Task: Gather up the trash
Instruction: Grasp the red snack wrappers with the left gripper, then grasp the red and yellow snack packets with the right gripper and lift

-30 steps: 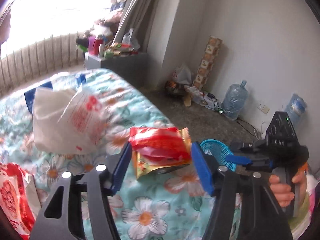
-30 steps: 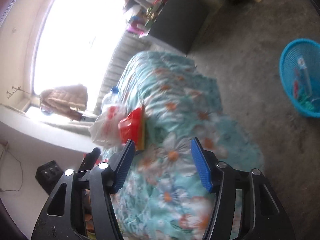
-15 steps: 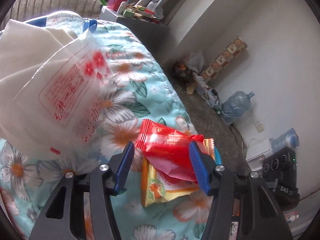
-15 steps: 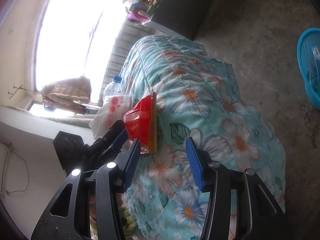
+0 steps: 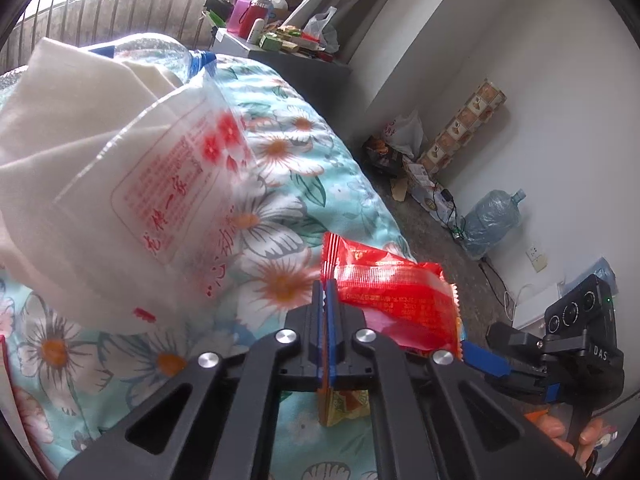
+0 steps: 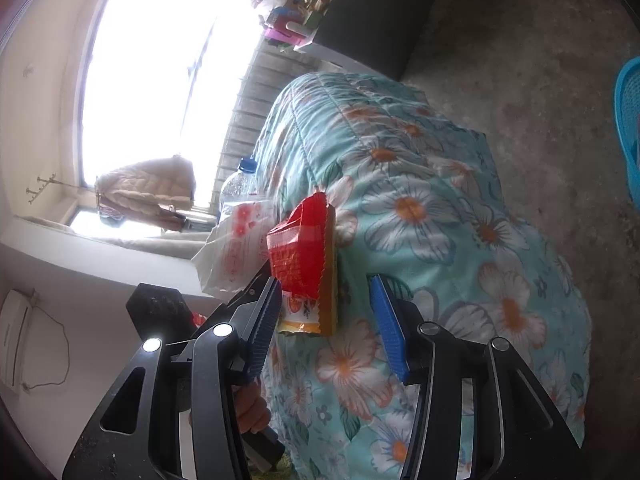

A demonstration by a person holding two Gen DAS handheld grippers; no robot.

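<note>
Between the blue pads of the left gripper (image 5: 327, 304), a red snack wrapper (image 5: 390, 300) was pinched by its near left edge, the fingers (image 5: 320, 320) pressed together with only the thin foil between them. Most of the wrapper spread out to the right of the fingers, and a yellow wrapper (image 5: 344, 404) hung just beneath it, apparently caught in the same grip. Both packets were over the flowered bedspread (image 5: 280, 280).

From the right wrist view, the right gripper (image 6: 324, 320) stood wide, empty, its two blue fingers (image 6: 386, 332) on either side of the same packets without touching them; the red wrapper (image 6: 300, 252) sat just past the left finger's tip, with the yellow one (image 6: 326, 300) edge-on beside it.

Further along the bed lay a white plastic bag with red print (image 5: 132, 200), and beyond it a clear water bottle (image 5: 160, 52) with a blue cap. Off the bed's side, on the floor, the rim of a blue basket (image 6: 628, 128) showed at the right wrist view's edge. Against the far wall stood a large water jug (image 5: 492, 220).
</note>
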